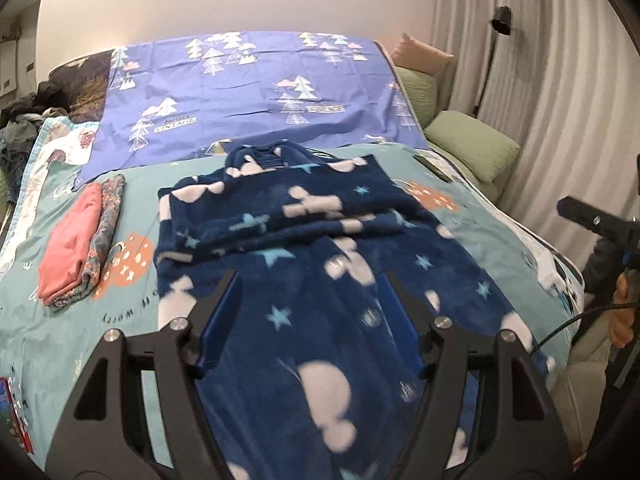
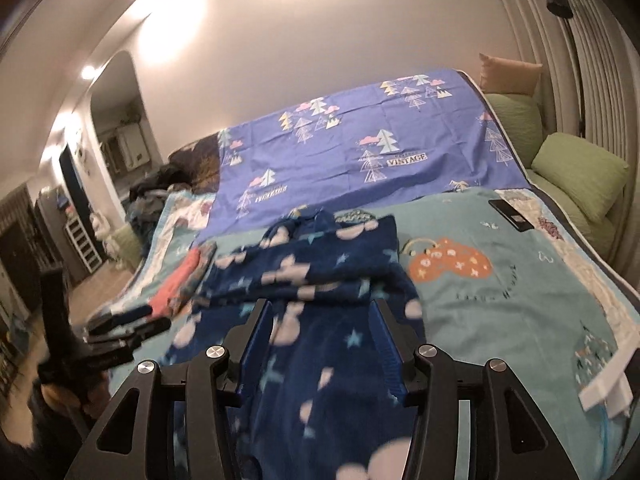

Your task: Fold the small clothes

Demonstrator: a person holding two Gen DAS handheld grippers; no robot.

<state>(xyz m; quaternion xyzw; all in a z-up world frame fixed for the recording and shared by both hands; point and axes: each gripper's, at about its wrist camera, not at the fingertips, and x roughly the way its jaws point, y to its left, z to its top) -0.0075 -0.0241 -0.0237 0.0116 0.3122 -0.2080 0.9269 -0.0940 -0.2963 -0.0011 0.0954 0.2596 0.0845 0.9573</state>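
Bed (image 1: 72, 344) w/ teal printed cover serves as the folding surface. Fleece (image 1: 320, 264), navy w/ stars, lies mid-bed, top part doubled over, lower part spread toward the viewer, prob. awaiting the next fold. L gripper (image 1: 310, 284) hangs above it, jaws part-open, nothing between the pads; R gripper (image 2: 322, 312) likewise, part-open and empty over the same cloth. Folded stack (image 1: 78, 240), pink on floral, sits just left of it, clear of the work. Phone (image 2: 512, 216) and pillows (image 1: 472, 148) lie well apart; no obstruction seen.
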